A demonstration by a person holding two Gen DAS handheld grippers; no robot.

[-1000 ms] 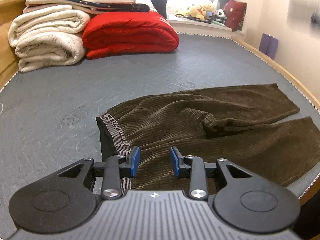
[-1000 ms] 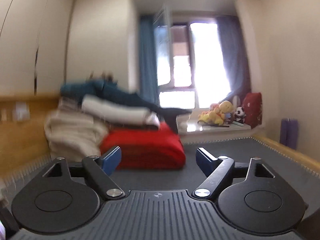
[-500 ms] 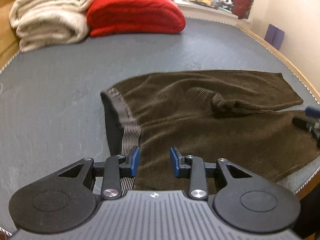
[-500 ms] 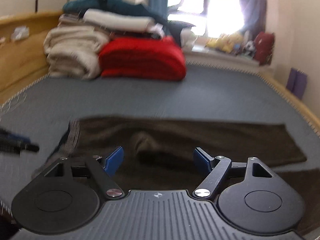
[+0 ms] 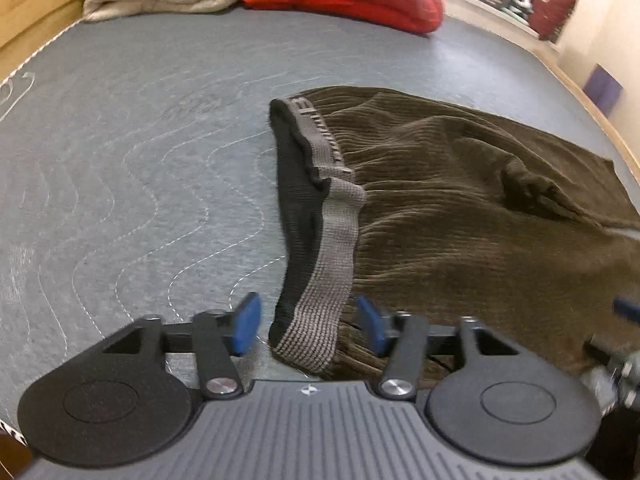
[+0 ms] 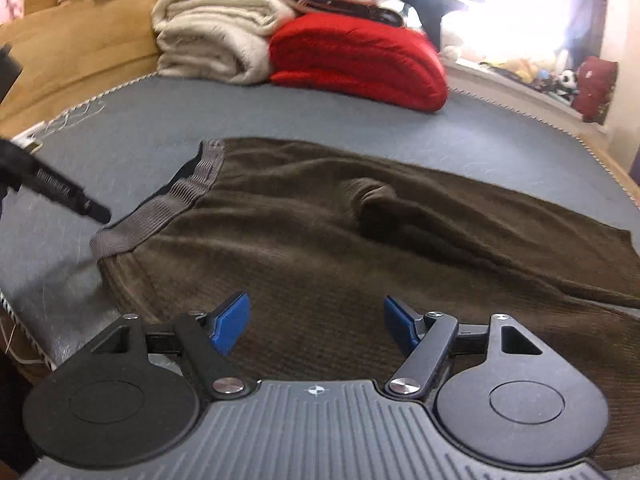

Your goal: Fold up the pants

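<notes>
Dark brown corduroy pants [image 5: 460, 184] lie spread on the grey mattress [image 5: 120, 152], legs running to the right. Their grey elastic waistband [image 5: 332, 248] runs toward me. My left gripper [image 5: 308, 322] is open, its blue pads on either side of the near end of the waistband. In the right wrist view the pants [image 6: 360, 232] lie ahead with the waistband [image 6: 160, 208] at the left. My right gripper [image 6: 316, 322] is open wide, low over the near pant leg.
Folded cream blankets [image 6: 216, 32] and a red quilt [image 6: 360, 60] are stacked at the far end of the mattress. A wooden bed frame [image 6: 72, 40] runs along the left. Soft toys [image 6: 560, 76] sit on the window ledge. The mattress edge [image 6: 24, 320] is near.
Both grippers moved down and closer to the pants. The left gripper opened wider and now straddles the waistband's near end. The right view swung down from the room to the pants.
</notes>
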